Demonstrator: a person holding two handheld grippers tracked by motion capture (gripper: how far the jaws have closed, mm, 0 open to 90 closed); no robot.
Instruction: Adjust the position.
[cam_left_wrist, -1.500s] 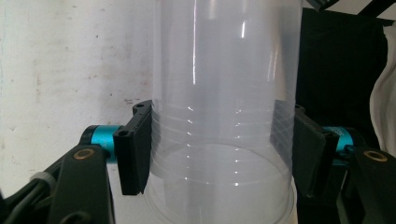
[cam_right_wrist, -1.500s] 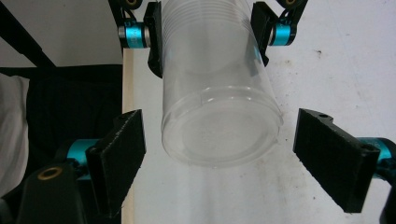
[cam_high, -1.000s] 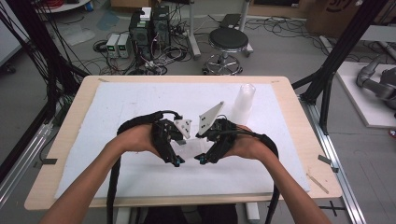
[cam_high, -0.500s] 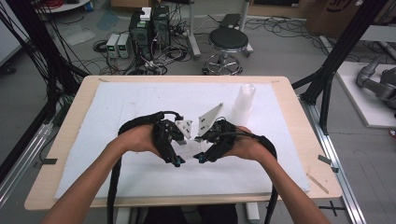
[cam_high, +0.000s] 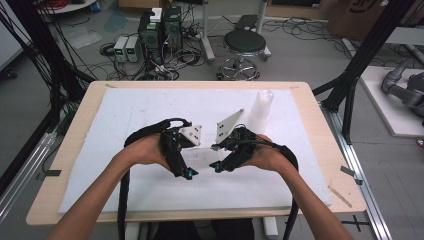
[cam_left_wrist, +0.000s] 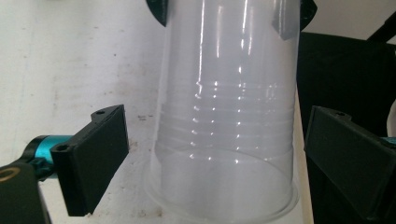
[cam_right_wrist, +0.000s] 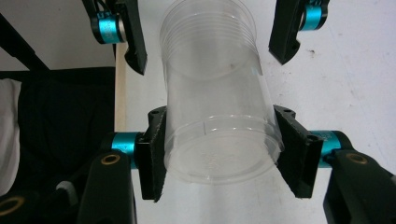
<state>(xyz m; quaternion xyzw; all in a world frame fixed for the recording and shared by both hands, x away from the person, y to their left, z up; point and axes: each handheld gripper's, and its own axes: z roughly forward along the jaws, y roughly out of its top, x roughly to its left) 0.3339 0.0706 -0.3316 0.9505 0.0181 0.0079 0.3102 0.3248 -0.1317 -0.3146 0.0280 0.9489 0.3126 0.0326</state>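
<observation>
Clear plastic cup (cam_right_wrist: 217, 116) lies clamped between the right gripper's (cam_high: 218, 165) pads near its base, held level above the white mat (cam_high: 125, 115). Left gripper (cam_high: 189, 173) faces it from the rim end; its jaws have just been opening and stand clear on either side of the cup. A second cup stack (cam_high: 261, 111) stands on the mat beyond the right gripper.

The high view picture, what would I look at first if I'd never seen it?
First, the two hands meeting mid-table on the white foam mat. Between them lies a clear ribbed plastic cup: the right gripper clamps it near its base, while the left gripper stands open round its rim end, its jaws just opened. A tall stack of clear plastic cups stands behind the right hand.
</observation>
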